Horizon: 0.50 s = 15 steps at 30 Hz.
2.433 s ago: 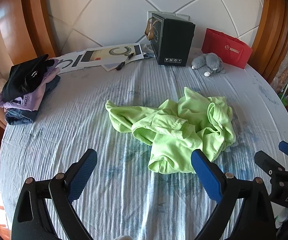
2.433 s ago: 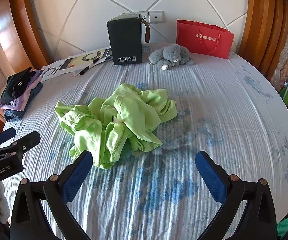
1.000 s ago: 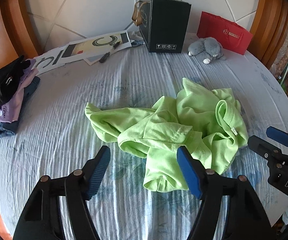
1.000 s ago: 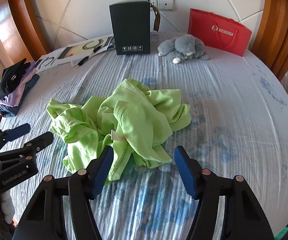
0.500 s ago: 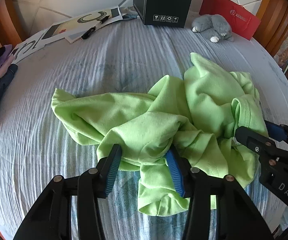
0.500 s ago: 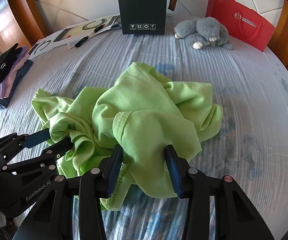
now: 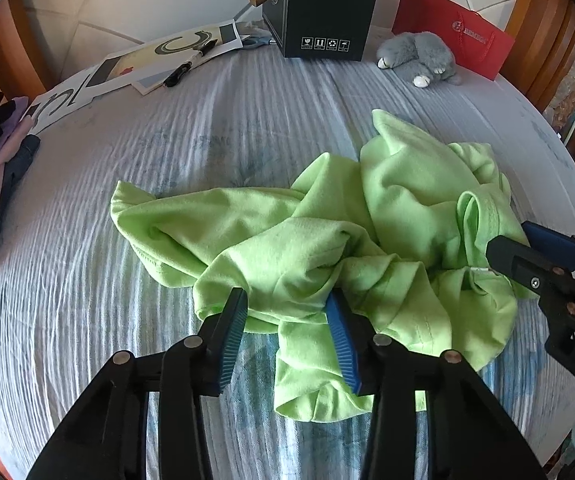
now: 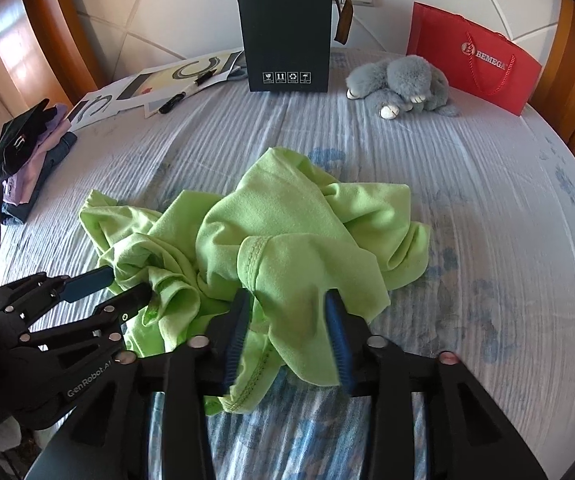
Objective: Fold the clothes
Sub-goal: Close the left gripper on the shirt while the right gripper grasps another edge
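A crumpled lime-green shirt (image 7: pixel 327 240) lies in the middle of the bed; it also shows in the right wrist view (image 8: pixel 287 240). My left gripper (image 7: pixel 287 312) is at the shirt's near edge, its jaws partly open with a bunched fold of green cloth between them. My right gripper (image 8: pixel 289 312) is at the shirt's right side, jaws partly open around a hemmed fold. Each gripper shows in the other's view: the right one at the shirt's right edge (image 7: pixel 527 252), the left one at its left edge (image 8: pixel 107 284).
A pile of folded clothes (image 8: pixel 27 152) lies at the bed's left edge. At the headboard are a black box (image 8: pixel 285 32), a red paper bag (image 8: pixel 475 56), a grey plush toy (image 8: pixel 403 80), printed sheets (image 7: pixel 147 64) and a marker (image 7: pixel 189 64). The bed sheet (image 8: pixel 487 208) is striped blue-white.
Both grippers have moved forward and down onto the shirt and narrowed their jaws from wide open to around folds of cloth. The shirt itself has hardly shifted.
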Available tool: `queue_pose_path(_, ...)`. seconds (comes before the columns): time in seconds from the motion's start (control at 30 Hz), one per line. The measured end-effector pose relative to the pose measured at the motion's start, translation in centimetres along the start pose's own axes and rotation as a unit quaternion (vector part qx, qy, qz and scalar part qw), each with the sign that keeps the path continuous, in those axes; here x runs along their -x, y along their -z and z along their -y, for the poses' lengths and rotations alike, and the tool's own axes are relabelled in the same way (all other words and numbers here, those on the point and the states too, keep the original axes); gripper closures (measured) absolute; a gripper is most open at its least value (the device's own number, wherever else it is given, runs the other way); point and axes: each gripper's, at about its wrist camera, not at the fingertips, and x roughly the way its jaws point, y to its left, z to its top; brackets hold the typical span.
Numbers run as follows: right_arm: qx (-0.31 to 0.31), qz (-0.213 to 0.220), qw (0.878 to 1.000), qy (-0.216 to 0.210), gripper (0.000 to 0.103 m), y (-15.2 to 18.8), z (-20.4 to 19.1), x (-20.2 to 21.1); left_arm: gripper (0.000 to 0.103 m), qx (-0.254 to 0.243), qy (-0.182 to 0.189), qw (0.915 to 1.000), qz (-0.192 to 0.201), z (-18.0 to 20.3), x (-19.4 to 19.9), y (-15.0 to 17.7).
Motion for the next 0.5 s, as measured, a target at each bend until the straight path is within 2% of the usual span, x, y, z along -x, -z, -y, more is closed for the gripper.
queue_pose_path(0.03,-0.003,0.002,1.000,-0.003,0.037,0.0,-0.1,0.1,0.062,-0.001,0.001,1.0000,-0.003,0.0,-0.1,0.1)
queue_pose_path(0.17,0.002,-0.003,1.000,0.014,0.034,0.2,-0.7,-0.6,0.047,-0.003,0.005,0.9999,-0.013,-0.2,-0.3,0.5)
queue_pose_path(0.23,0.007,-0.019,0.999,0.025,0.037,0.4,-1.0,-1.7,0.047,-0.005,0.007,0.9998,-0.018,-0.3,-0.4,0.8)
queue_pose_path(0.27,0.009,-0.034,0.999,0.020,0.048,0.6,-1.1,-2.4,0.049,-0.005,0.008,0.9998,-0.020,-0.3,-0.4,0.9)
queue_pose_path(0.3,0.010,-0.048,0.999,0.015,0.077,0.9,-1.1,-3.0,0.073,-0.006,0.009,0.9997,-0.023,-0.3,-0.5,1.0)
queue_pose_path(0.33,0.012,-0.051,0.998,0.018,0.082,1.1,-1.1,-3.2,0.090,-0.007,0.010,0.9996,-0.025,-0.4,-0.5,1.1)
queue_pose_path(0.37,0.014,-0.052,0.998,0.021,0.084,1.4,-1.2,-3.3,0.101,-0.007,0.012,0.9996,-0.025,-0.4,-0.4,1.2)
queue_pose_path(0.4,0.014,-0.045,0.999,0.021,0.090,1.6,-1.1,-2.8,0.101,-0.007,0.014,0.9997,-0.018,-0.6,0.4,1.5)
queue_pose_path(0.5,-0.009,-0.021,1.000,0.012,0.092,1.9,0.4,-0.5,0.101,-0.006,0.022,0.9997,0.003,-0.9,2.9,2.1)
